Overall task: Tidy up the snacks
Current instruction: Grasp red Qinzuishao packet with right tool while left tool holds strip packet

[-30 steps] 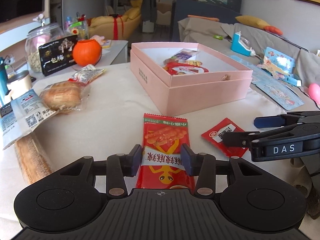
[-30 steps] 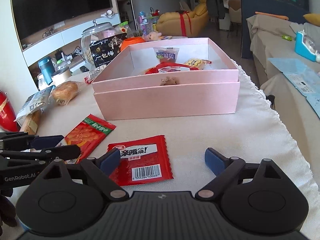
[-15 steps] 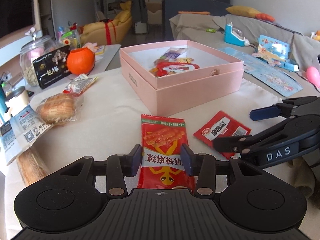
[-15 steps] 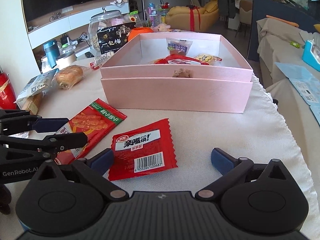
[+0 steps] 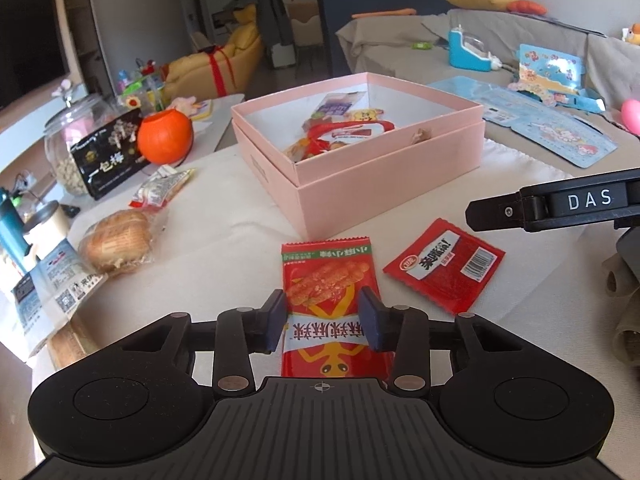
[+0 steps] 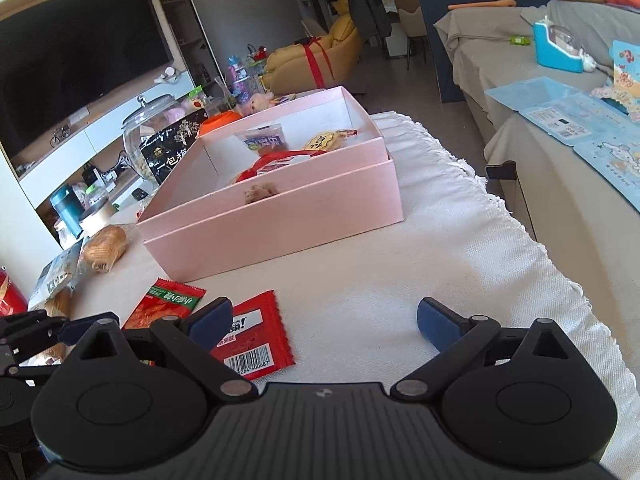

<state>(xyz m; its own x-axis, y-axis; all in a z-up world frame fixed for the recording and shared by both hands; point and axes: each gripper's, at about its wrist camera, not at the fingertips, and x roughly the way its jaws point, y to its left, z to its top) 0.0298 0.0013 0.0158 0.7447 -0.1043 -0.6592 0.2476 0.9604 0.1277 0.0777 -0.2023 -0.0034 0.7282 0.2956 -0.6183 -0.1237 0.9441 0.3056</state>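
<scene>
We logged the tall red snack packet point(image 5: 328, 308) lying flat on the cloth-covered bench point(image 6: 400, 280), just in front of the near corner of the pink box point(image 5: 360, 192). The left gripper point(image 5: 323, 322) straddled its lower half; its jaws had just been closing, narrow now, with the packet between them. We could not tell whether the pads yet pressed its edges. Just right of it lay a smaller square red sachet point(image 5: 444, 264), barcode up.

The right gripper point(image 6: 324, 322) stood wide, nothing held; its jaws had just eased in slightly. Its left fingertip sat over the sachet's edge, and bare cloth showed between the fingertips.

The pink box stood open. Inside we noted a purple-labelled packet point(image 6: 266, 144) propped against the far wall, a round yellow-wrapped biscuit point(image 6: 324, 142) beside it, and a red-trimmed pouch point(image 5: 352, 132) over other wrappers too bunched to identify.

Left of the box we recorded a wrapped bun point(image 5: 116, 240), a small twisted candy bag point(image 5: 162, 190), a white-and-blue bag point(image 5: 48, 284) at the bench edge, an orange pumpkin-shaped pot point(image 5: 165, 137), a black labelled packet point(image 5: 108, 160), and behind it a lidded glass jar point(image 5: 68, 136) holding pale nuts or beans.
</scene>
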